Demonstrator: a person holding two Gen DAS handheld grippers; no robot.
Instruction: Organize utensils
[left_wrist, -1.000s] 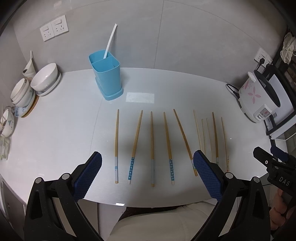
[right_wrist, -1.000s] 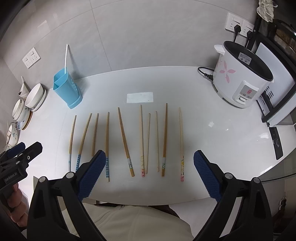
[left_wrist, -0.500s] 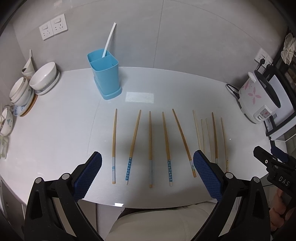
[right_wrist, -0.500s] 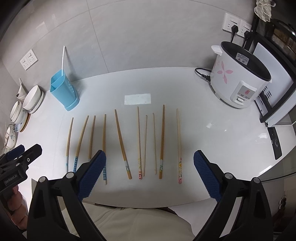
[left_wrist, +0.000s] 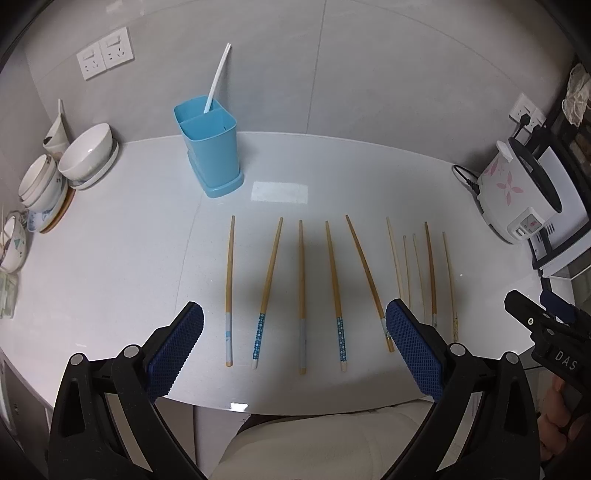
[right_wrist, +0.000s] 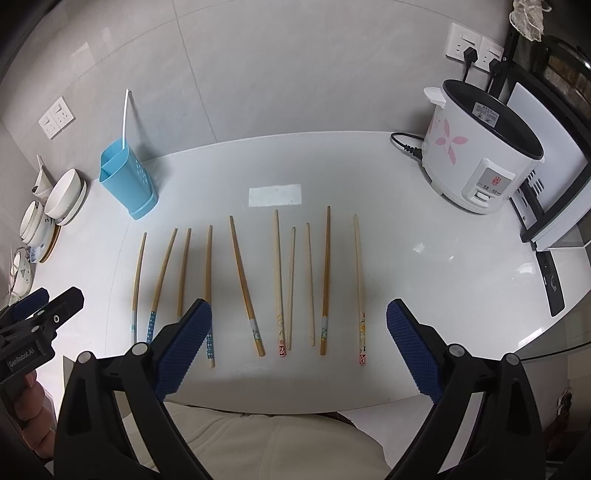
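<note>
Several wooden chopsticks (left_wrist: 301, 291) lie side by side on the white table (left_wrist: 110, 258), handles toward me; they also show in the right wrist view (right_wrist: 279, 280). A blue two-compartment utensil holder (left_wrist: 209, 144) stands at the back left with a white straw-like stick (left_wrist: 218, 81) in its far compartment; the holder shows in the right wrist view (right_wrist: 127, 181) too. My left gripper (left_wrist: 294, 347) is open and empty above the near table edge, over the blue-patterned chopsticks. My right gripper (right_wrist: 299, 345) is open and empty above the near edge, over the right-hand chopsticks.
Stacked white bowls (left_wrist: 86, 155) and dishes stand at the far left. A white rice cooker (right_wrist: 480, 155) with pink flowers stands at the back right, plugged in. A white paper patch (right_wrist: 275, 195) lies behind the chopsticks. A black-framed appliance (right_wrist: 554, 206) sits at the right edge.
Both grippers have drawn back slightly toward me and shifted a little; the holder and chopsticks look a bit farther off. Nothing on the table has moved. Both stay open.
</note>
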